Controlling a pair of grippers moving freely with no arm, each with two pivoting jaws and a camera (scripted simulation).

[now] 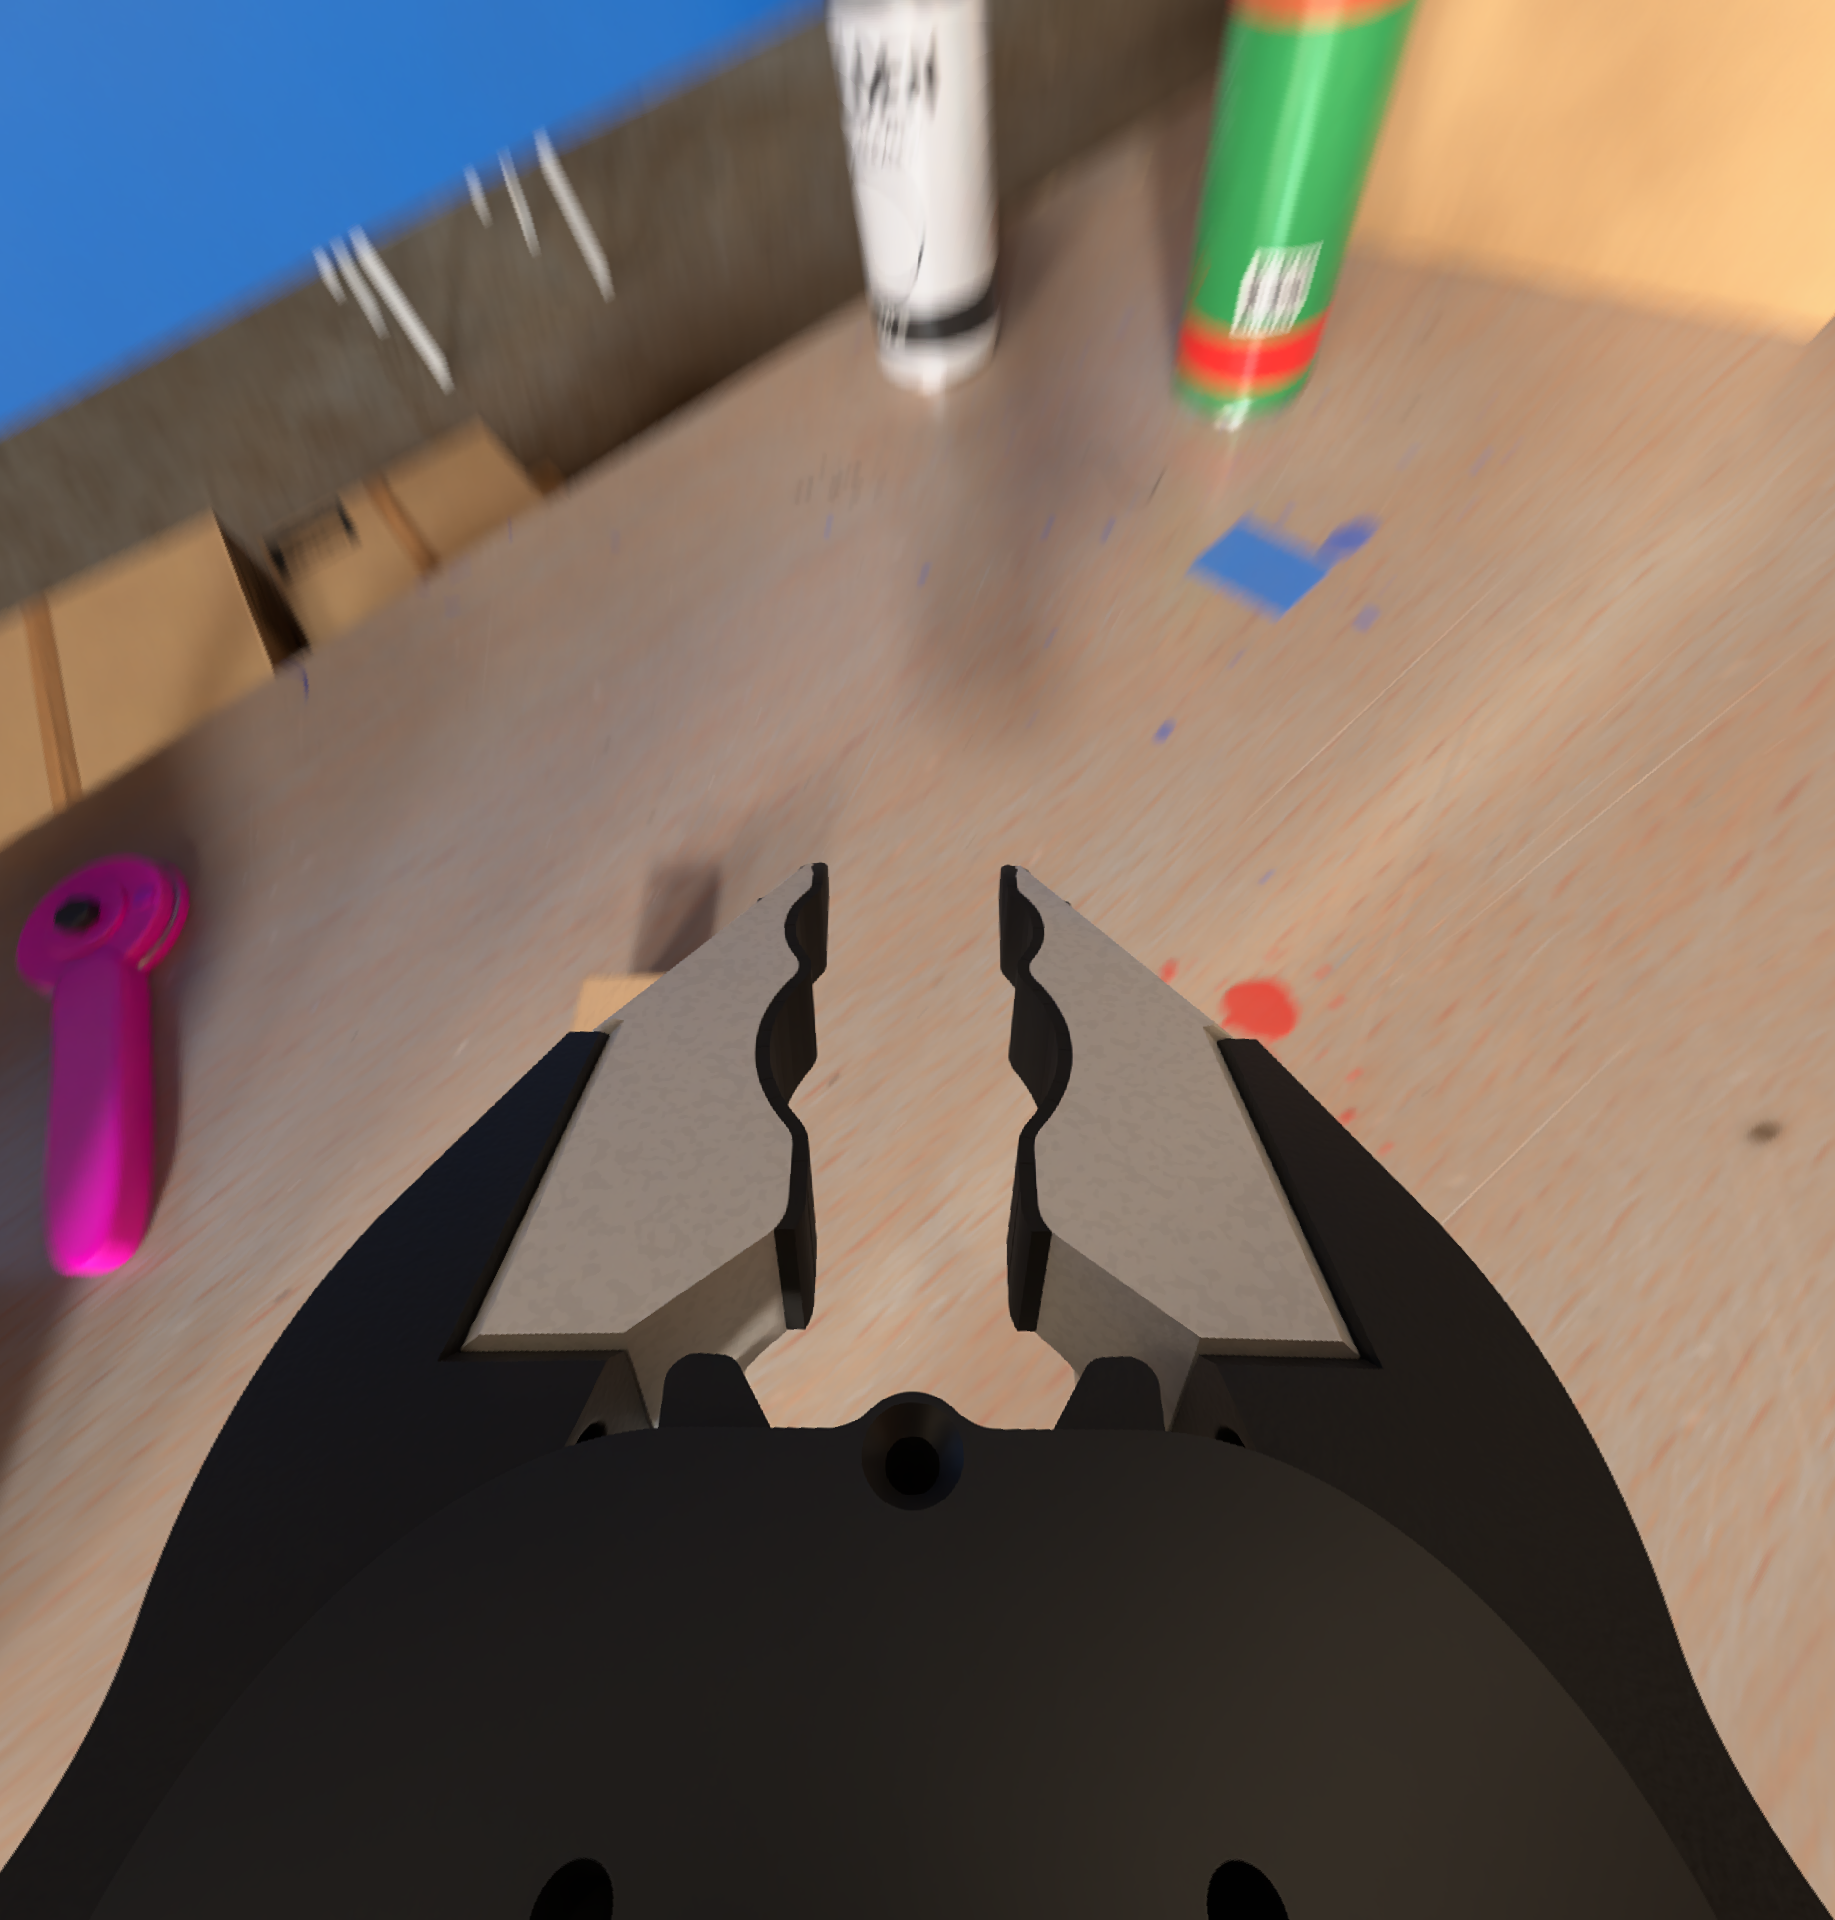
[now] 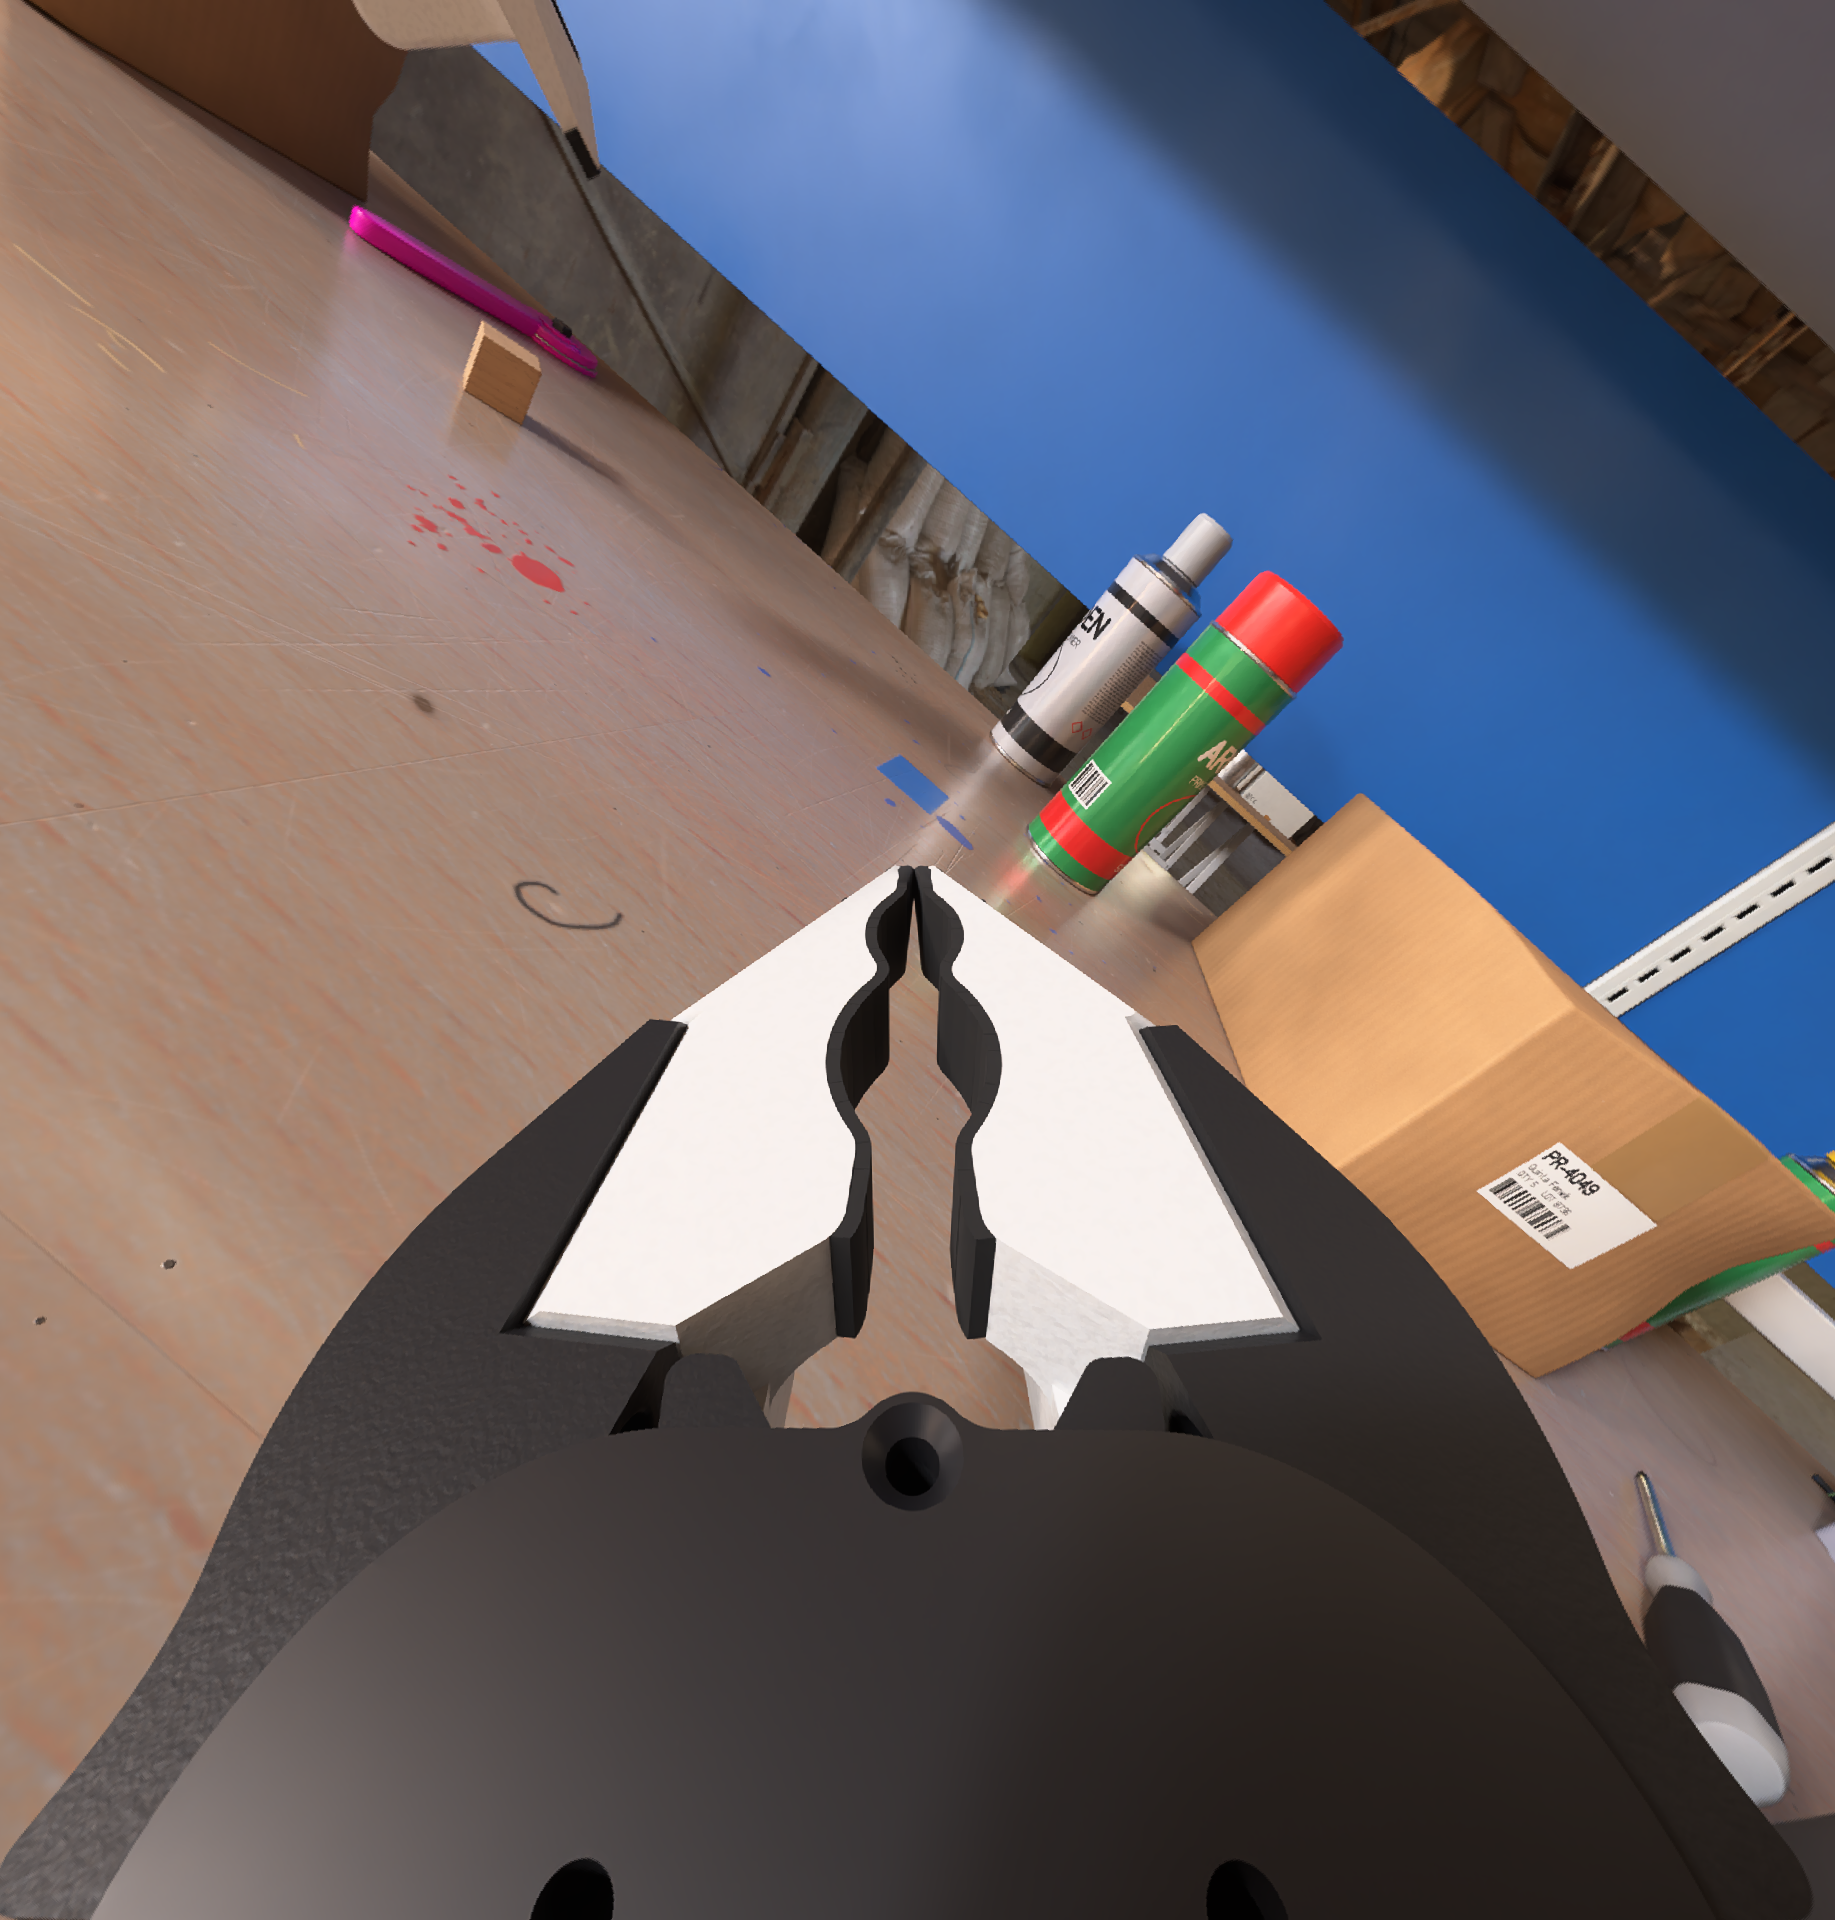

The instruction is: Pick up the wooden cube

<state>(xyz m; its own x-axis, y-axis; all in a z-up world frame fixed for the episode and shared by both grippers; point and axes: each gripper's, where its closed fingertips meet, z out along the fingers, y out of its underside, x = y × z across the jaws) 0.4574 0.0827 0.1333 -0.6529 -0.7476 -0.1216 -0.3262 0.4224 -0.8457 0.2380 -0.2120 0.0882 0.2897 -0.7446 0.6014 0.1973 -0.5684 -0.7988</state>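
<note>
The wooden cube stands on the wooden tabletop, far to the upper left in the right wrist view. In the left wrist view only a corner of the cube shows, just left of and mostly hidden behind my left finger. My left gripper is open and empty, above the table, with the cube outside its jaws to the left. My right gripper is shut and empty, far from the cube.
A pink-handled tool lies left of the cube, also showing in the right wrist view. A white spray can and a green one stand beyond. A cardboard box and a screwdriver lie right. Red paint spots mark the table.
</note>
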